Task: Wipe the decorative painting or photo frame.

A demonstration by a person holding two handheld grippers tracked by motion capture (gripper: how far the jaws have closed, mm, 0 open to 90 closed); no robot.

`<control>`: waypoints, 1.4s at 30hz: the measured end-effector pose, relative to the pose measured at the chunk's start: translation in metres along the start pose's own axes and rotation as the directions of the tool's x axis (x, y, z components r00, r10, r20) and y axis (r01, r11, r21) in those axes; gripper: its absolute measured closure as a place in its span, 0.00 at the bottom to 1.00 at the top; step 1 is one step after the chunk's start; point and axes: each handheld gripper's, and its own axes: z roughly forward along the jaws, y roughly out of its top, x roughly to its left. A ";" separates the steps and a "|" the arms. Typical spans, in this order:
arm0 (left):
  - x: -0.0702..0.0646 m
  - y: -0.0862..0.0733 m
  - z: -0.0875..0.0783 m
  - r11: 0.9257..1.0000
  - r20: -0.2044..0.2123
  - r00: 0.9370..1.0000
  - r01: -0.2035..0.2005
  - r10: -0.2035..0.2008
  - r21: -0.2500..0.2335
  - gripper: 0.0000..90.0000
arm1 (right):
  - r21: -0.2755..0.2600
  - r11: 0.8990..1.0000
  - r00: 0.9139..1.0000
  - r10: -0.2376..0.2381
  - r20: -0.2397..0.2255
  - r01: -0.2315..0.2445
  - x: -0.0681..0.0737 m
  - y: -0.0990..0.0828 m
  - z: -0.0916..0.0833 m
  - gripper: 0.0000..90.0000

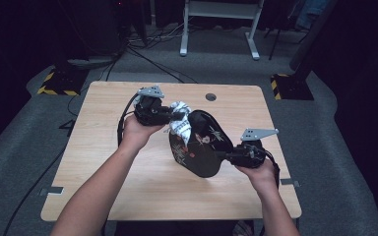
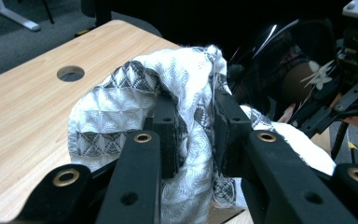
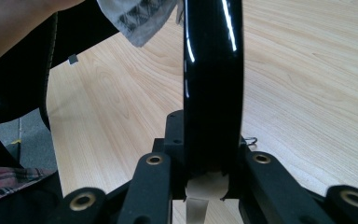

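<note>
The left gripper [image 2: 193, 135] has its jaws closed on a bunched white cloth with grey diamond patterning [image 2: 121, 112]; in the left gripper view the pads pinch a fold at centre frame, and the rest of the cloth billows toward the upper left and spills to the lower right. Just past the cloth, in the upper right of that view, lies the dark glossy face of a black lacquered plate with a floral design [image 2: 298, 70].

The right gripper [image 3: 205, 163] is clamped on the plate's rim [image 3: 213, 74]; in its own view the edge rises straight up from between the jaws through centre frame, so the plate is held on edge.

In the high view the plate [image 1: 202, 145] stands tilted at the middle of the wooden table [image 1: 103, 162], its long axis running from upper left to lower right, from the left gripper [image 1: 177, 117] to the right gripper [image 1: 226, 156]. The cloth [image 1: 180, 123] touches the plate's upper left part, so the left hand is the nearer one to the face, and the wiping stroke would likely run down and right along that axis toward the clamped rim.
</note>
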 end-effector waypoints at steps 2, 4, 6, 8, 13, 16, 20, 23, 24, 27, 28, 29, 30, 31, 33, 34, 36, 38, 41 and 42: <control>0.001 -0.003 0.000 1.000 -0.003 1.000 0.001 -0.001 0.007 0.82 | -0.001 1.000 1.000 0.002 0.000 -0.002 0.000 0.000 0.000 0.88; 0.001 -0.006 0.000 1.000 -0.006 1.000 0.006 -0.006 0.006 0.82 | -0.003 1.000 1.000 0.003 0.000 -0.003 0.000 0.000 0.000 0.88; 0.002 -0.009 0.000 1.000 -0.010 1.000 0.008 -0.008 0.010 0.83 | -0.005 1.000 1.000 0.005 -0.001 -0.005 -0.001 0.000 0.000 0.88; 0.003 -0.013 -0.001 1.000 -0.011 1.000 0.013 -0.013 0.010 0.83 | -0.007 1.000 1.000 0.007 -0.003 -0.007 -0.001 0.000 0.000 0.88; 0.007 -0.020 -0.002 1.000 -0.019 1.000 0.021 -0.020 0.018 0.83 | -0.008 1.000 1.000 0.003 -0.005 -0.003 -0.002 0.001 0.001 0.88; 0.009 -0.025 -0.003 0.999 -0.022 0.999 0.027 -0.027 0.025 0.83 | -0.014 1.000 1.000 0.004 -0.006 -0.004 -0.003 0.001 0.001 0.88; 0.012 -0.034 -0.002 0.998 -0.028 0.999 0.047 -0.046 0.033 0.82 | -0.020 1.000 1.000 0.007 -0.004 -0.007 -0.003 0.002 0.001 0.88; 0.013 -0.039 -0.002 0.998 -0.027 0.998 0.056 -0.055 0.037 0.83 | -0.021 1.000 1.000 0.009 -0.002 -0.009 -0.003 0.002 0.001 0.88; 0.014 -0.043 -0.001 0.997 -0.030 0.998 0.061 -0.060 0.040 0.82 | -0.023 1.000 1.000 0.010 0.000 -0.010 -0.003 0.002 0.002 0.88; 0.016 -0.048 0.000 0.996 -0.033 0.997 0.072 -0.070 0.047 0.82 | -0.024 1.000 1.000 0.008 0.003 -0.008 -0.003 0.002 0.002 0.88; 0.017 -0.050 0.000 0.996 -0.032 0.997 0.074 -0.073 0.050 0.82 | -0.024 1.000 1.000 0.008 0.003 -0.008 -0.003 0.002 0.002 0.88; 0.018 -0.052 0.001 0.995 -0.030 0.996 0.082 -0.081 0.053 0.82 | -0.024 1.000 1.000 0.007 0.004 -0.007 -0.003 0.002 0.002 0.88; 0.019 -0.053 0.001 0.995 -0.034 0.996 0.087 -0.085 0.054 0.82 | -0.023 1.000 1.000 0.005 0.003 -0.005 -0.003 0.003 0.003 0.88; 0.019 -0.054 0.001 0.995 -0.036 0.996 0.084 -0.082 0.058 0.82 | -0.022 1.000 1.000 0.004 0.003 -0.004 -0.003 0.003 0.003 0.88; 0.020 -0.055 0.002 0.994 -0.038 0.995 0.092 -0.090 0.057 0.82 | -0.021 1.000 1.000 0.003 -0.001 -0.003 -0.003 0.003 0.003 0.88; 0.020 -0.056 0.002 0.994 -0.038 0.995 0.094 -0.092 0.060 0.82 | -0.022 1.000 1.000 0.005 -0.012 -0.005 -0.004 0.003 0.003 0.87; 0.022 -0.058 0.003 0.993 -0.037 0.995 0.100 -0.098 0.062 0.82 | -0.029 1.000 1.000 0.011 -0.028 -0.011 -0.006 0.001 0.003 0.87; 0.022 -0.060 0.004 0.992 -0.037 0.994 0.107 -0.105 0.064 0.82 | -0.030 0.999 0.999 0.011 -0.032 -0.011 -0.007 0.001 0.002 0.87; 0.024 -0.063 0.005 0.991 -0.036 0.993 0.113 -0.111 0.068 0.82 | -0.030 1.000 1.000 0.009 -0.030 -0.009 -0.007 0.001 0.002 0.87; 0.026 -0.066 0.006 0.990 -0.037 0.992 0.120 -0.118 0.072 0.82 | -0.030 0.999 0.999 0.010 -0.031 -0.011 -0.007 0.001 0.002 0.87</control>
